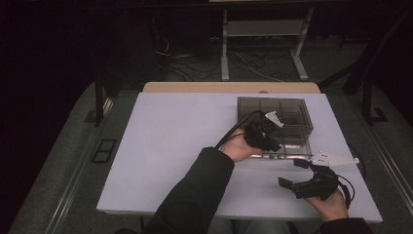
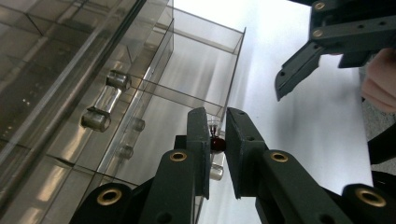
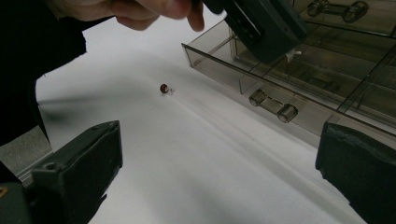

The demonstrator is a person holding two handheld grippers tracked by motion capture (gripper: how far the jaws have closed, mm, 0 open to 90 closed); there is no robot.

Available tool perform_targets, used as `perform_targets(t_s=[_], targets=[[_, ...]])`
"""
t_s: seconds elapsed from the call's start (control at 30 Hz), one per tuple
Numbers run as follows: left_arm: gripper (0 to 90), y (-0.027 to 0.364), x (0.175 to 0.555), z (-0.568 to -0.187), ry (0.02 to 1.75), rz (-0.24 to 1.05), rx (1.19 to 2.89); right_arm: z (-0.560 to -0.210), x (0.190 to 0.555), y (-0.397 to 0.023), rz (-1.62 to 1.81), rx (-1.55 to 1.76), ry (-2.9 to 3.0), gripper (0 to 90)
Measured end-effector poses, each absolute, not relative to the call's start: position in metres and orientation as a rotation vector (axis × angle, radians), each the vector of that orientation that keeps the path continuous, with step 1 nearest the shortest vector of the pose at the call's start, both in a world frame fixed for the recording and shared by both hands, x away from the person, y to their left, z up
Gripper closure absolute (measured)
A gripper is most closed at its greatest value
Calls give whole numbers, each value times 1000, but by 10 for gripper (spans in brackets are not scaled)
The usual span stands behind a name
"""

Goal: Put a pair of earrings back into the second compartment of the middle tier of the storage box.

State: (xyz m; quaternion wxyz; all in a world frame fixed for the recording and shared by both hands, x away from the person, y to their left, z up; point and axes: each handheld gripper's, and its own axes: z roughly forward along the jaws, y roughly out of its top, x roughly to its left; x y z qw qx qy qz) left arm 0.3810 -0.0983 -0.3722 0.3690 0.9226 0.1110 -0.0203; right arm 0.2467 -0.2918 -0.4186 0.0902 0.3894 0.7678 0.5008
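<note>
A smoky clear drawer box stands on the white table at the right. Its lower drawer is pulled out toward me. My left gripper hangs over that open drawer, shut on a small dark red piece with a clear end. A second small red piece lies on the table in front of the drawer. My right gripper rests near the front right edge, its jaws wide open with nothing between them. The left gripper's body shows above the drawer.
The white table top stretches bare to the left of the box. Closed drawers with clear knobs sit above the open one. Beyond the table stand a metal desk frame and loose cables on the floor.
</note>
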Motion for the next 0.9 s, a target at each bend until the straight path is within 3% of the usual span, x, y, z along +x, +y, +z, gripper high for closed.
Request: perform_targets(t_s=[0.73,0.9], targets=[[780,-106,387,-389,336,-5,2399,-419,247,-292,1491,1146,2290,3],[668,-103,385,-383,333,26,2395,-419,247,-292,1492,1153,2290,3]])
